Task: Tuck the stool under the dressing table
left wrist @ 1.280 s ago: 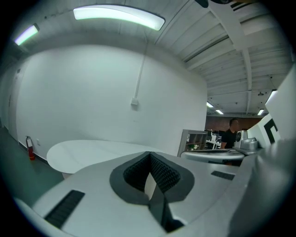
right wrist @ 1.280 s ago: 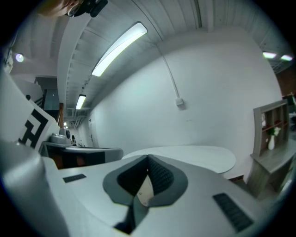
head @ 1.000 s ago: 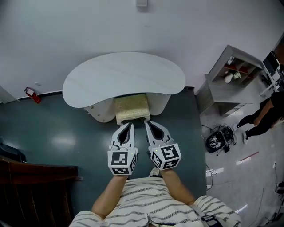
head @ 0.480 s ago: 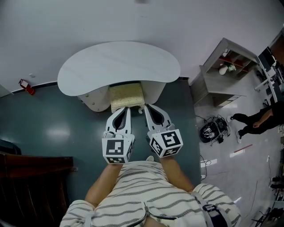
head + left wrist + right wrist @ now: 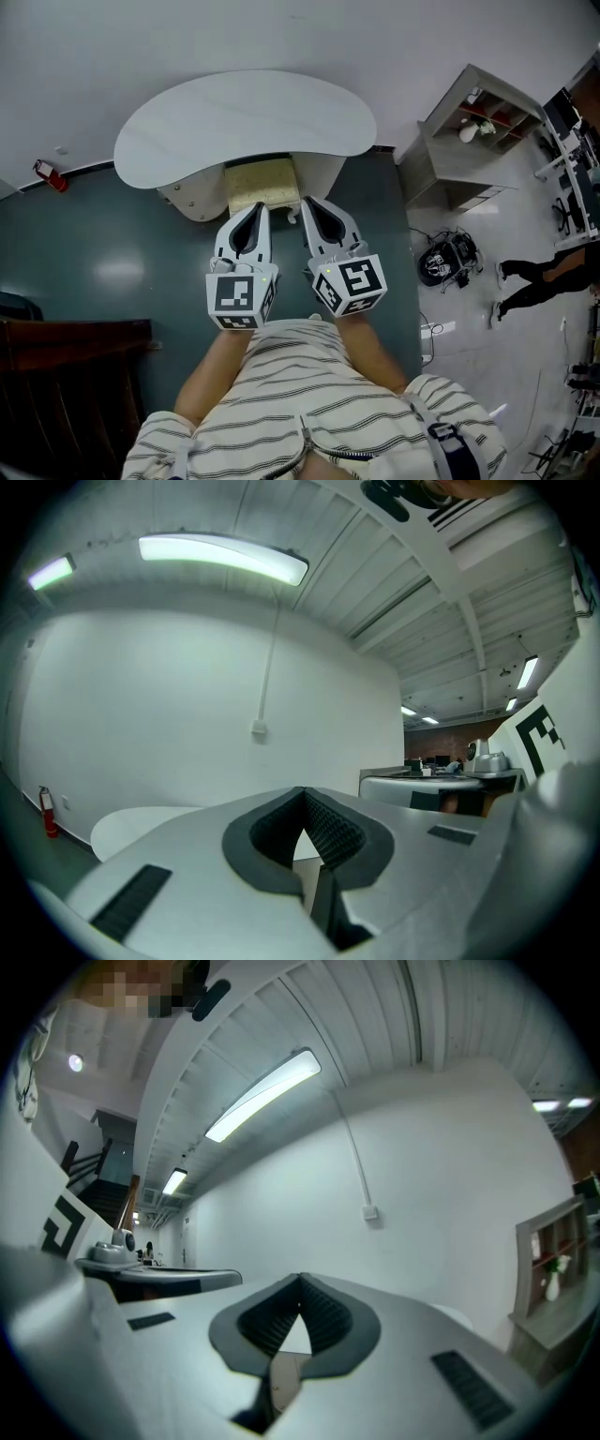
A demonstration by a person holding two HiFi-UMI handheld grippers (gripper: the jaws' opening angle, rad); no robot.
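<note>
In the head view the white kidney-shaped dressing table [image 5: 244, 117] stands against the wall. The stool [image 5: 262, 181], with a cream cushion, sits in the table's knee gap, its front part showing below the top's edge. My left gripper [image 5: 257, 208] and right gripper [image 5: 305, 202] are side by side, level, pointing at the stool's front edge. Both are shut with nothing between the jaws. Whether they touch the stool I cannot tell. The left gripper view shows the shut left gripper [image 5: 302, 791] over the table top [image 5: 141, 822]. The right gripper view shows the shut right gripper [image 5: 300, 1279] against the wall.
A grey shelf unit [image 5: 469, 141] stands to the right of the table. A black helmet-like object [image 5: 441, 267] and cables lie on the floor beside it. A red fire extinguisher [image 5: 45, 173] is at the left wall. Dark wooden furniture [image 5: 66, 375] stands at lower left. A person [image 5: 539, 281] walks at far right.
Both grippers have risen a little and stayed shut. The stool has kept its place under the table. The person at the right has walked on.
</note>
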